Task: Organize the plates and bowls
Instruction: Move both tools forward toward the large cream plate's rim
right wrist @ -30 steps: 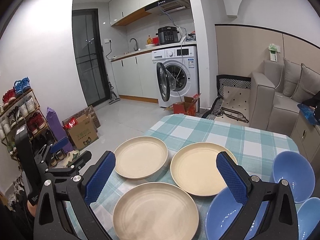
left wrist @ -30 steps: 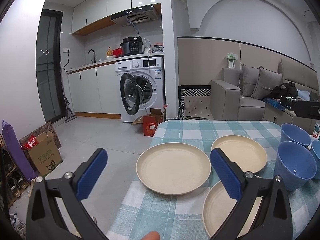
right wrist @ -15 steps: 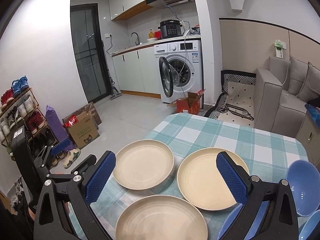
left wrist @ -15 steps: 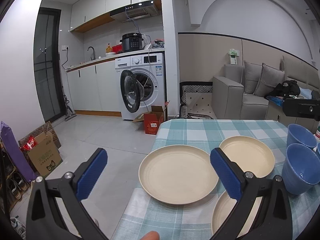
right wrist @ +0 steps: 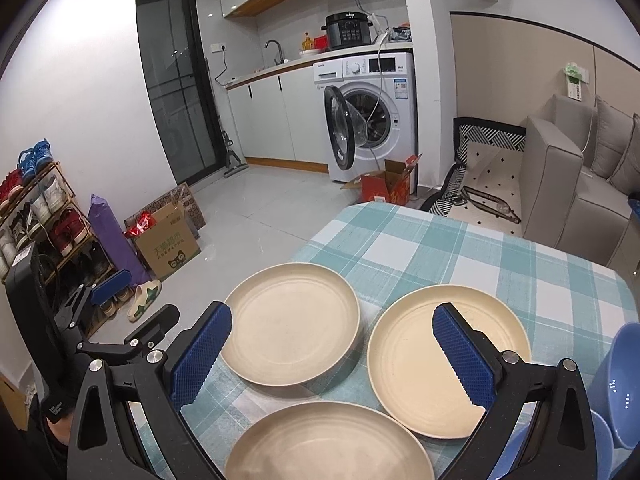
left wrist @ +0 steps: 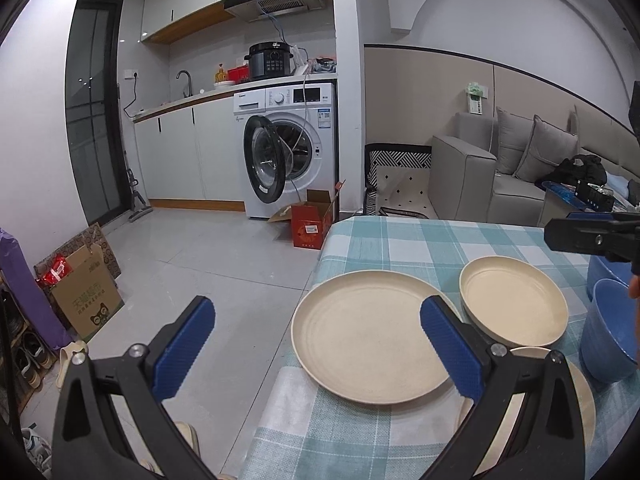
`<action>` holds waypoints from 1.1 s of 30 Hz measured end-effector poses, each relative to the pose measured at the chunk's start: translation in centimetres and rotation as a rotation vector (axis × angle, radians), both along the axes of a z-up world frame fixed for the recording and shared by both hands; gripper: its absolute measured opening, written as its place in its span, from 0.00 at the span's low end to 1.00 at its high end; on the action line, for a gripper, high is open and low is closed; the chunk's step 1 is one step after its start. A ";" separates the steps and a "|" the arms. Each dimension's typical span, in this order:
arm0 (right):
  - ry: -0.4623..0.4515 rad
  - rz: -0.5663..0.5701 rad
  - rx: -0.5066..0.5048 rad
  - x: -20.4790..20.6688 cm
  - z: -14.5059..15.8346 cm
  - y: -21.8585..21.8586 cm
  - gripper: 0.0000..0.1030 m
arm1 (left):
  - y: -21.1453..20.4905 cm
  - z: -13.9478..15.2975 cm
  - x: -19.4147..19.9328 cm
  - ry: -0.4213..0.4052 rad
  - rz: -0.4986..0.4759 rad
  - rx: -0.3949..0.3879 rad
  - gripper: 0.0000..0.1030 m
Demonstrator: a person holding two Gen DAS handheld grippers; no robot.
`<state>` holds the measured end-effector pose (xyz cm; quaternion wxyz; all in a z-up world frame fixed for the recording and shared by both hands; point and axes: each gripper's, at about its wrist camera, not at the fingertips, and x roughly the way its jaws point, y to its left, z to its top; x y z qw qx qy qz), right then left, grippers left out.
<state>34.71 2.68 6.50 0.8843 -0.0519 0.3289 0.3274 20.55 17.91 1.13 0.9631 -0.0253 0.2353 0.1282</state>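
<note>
Three cream plates lie on the checked tablecloth: a left plate, a right plate and a near plate. Blue bowls crowd the right edge. My right gripper hovers open above the plates, holding nothing. In the left wrist view the left plate sits between the open fingers of my left gripper, which hangs over the table's left edge. The far plate and a blue bowl lie beyond; the third plate is half hidden by a finger.
The table's left edge drops to a tiled floor with a cardboard box and a shoe rack. A washing machine with its door open stands behind, and a grey sofa is at the right.
Both views have swung left: plates and bowls sit further right in each frame, and fewer bowls show. Both grippers stay open and hold nothing.
</note>
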 end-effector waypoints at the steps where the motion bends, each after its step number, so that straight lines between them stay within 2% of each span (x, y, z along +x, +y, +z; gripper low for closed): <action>1: 0.006 0.007 -0.006 0.3 -0.3 0.4 1.00 | 0.1 -0.2 0.2 0.004 0.005 0.002 1.00; 20: 0.094 0.064 -0.104 4.9 -5.3 5.4 0.97 | 2.3 -3.0 3.6 0.073 0.039 -0.021 1.00; 33: 0.172 0.068 -0.122 7.1 -8.8 6.5 0.89 | 2.7 -4.7 4.9 0.134 0.050 -0.008 1.00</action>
